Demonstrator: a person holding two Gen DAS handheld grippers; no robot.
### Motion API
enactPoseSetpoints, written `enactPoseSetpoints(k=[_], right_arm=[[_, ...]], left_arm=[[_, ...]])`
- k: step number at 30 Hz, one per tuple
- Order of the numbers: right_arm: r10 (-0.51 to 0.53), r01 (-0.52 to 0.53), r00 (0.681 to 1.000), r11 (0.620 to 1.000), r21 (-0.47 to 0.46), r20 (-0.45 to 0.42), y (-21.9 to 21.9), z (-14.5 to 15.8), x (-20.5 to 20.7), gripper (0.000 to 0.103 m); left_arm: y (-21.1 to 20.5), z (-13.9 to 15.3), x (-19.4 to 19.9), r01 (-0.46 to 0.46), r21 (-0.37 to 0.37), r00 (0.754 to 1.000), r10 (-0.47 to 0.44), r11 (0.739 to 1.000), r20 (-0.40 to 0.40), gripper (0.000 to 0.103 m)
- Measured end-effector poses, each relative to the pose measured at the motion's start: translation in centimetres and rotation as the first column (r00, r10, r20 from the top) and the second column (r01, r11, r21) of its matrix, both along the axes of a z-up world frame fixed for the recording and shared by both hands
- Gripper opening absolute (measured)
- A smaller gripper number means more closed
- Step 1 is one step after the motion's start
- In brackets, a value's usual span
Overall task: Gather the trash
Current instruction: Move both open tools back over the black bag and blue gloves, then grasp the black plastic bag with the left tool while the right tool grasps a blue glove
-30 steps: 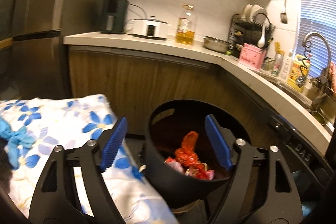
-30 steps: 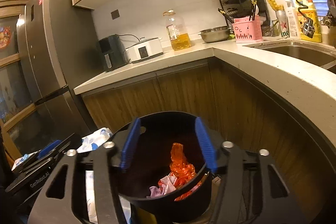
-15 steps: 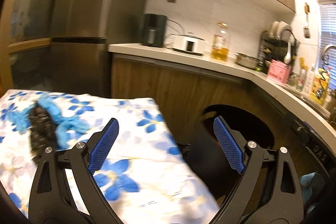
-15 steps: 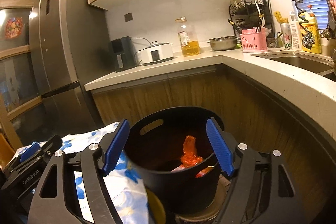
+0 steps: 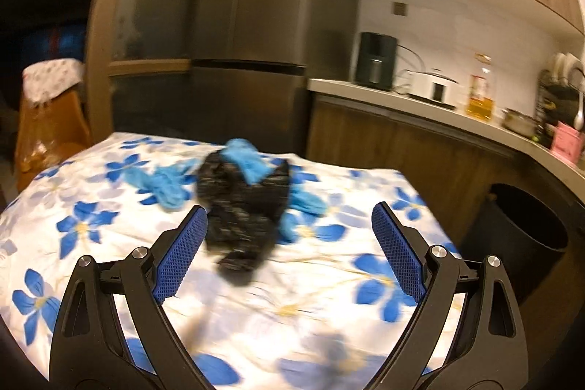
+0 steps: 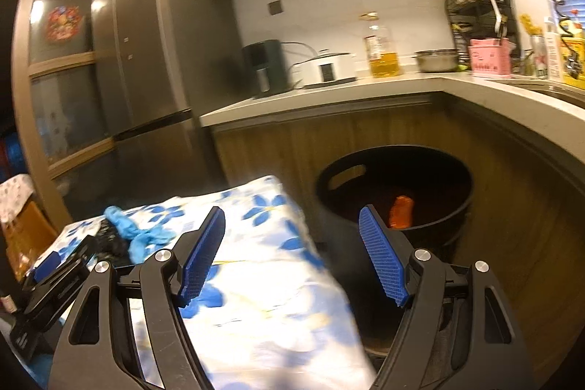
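A: Where is the trash?

B: A crumpled black plastic bag point(image 5: 244, 214) lies among blue gloves point(image 5: 166, 183) on the flowered counter point(image 5: 318, 302), just ahead of the left gripper point(image 5: 289, 253), whose jaws stand wide and empty, seemingly ready to straddle it.

A: And the right gripper point(image 6: 292, 258)?

B: Its jaws are also wide, holding nothing, near the black bin point(image 6: 431, 234) beside the counter; an orange wrapper point(image 6: 401, 211) sits inside.
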State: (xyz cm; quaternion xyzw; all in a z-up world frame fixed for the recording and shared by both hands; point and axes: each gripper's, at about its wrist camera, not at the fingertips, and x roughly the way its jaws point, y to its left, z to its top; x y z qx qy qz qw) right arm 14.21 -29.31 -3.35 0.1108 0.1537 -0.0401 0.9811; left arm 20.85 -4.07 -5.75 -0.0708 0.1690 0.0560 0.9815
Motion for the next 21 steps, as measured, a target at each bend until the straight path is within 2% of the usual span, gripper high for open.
enactPoseSetpoints(k=[6,9,12,15,17,18,20,21], right_arm=[[0.069,-0.069,0.997,0.998,0.003,-0.016,3.0,-0.8,1.9,0.074],[0.096,-0.096,0.995,0.995,-0.005,-0.022,4.2,-1.0,2.6,0.074],[0.116,-0.116,0.993,0.993,-0.01,-0.026,5.2,-1.2,3.4,0.074],[0.138,-0.138,0.99,0.99,-0.008,-0.036,6.2,-1.6,4.4,0.074],[0.149,-0.15,0.988,0.989,-0.007,-0.04,6.8,-1.7,4.8,0.074],[0.157,-0.158,0.987,0.987,-0.009,-0.041,7.2,-1.8,5.1,0.074],[0.173,-0.174,0.984,0.985,-0.014,-0.044,8.1,-2.0,5.6,0.074],[0.18,-0.18,0.983,0.983,-0.015,-0.046,8.5,-2.1,5.9,0.074]], left_arm=[[2.4,-0.9,2.4,-0.05,0.031,0.999,0.051,0.998,-0.013,0.09],[2.5,-1.4,4.0,-0.047,0.042,0.998,0.048,0.998,-0.032,0.085],[2.7,-2.1,5.4,-0.034,0.044,0.996,0.037,0.998,-0.076,0.074],[3.2,-2.9,6.4,-0.017,0.016,0.993,0.019,1.0,-0.117,0.057],[3.6,-3.3,6.7,-0.004,-0.011,0.991,0.002,1.0,-0.133,0.037],[3.9,-3.6,6.8,0.001,-0.024,0.99,-0.004,1.0,-0.141,0.032],[4.3,-3.9,6.8,0.011,-0.052,0.989,-0.019,0.999,-0.15,0.014],[4.7,-4.1,6.8,0.017,-0.071,0.988,-0.028,0.997,-0.152,0.009]])
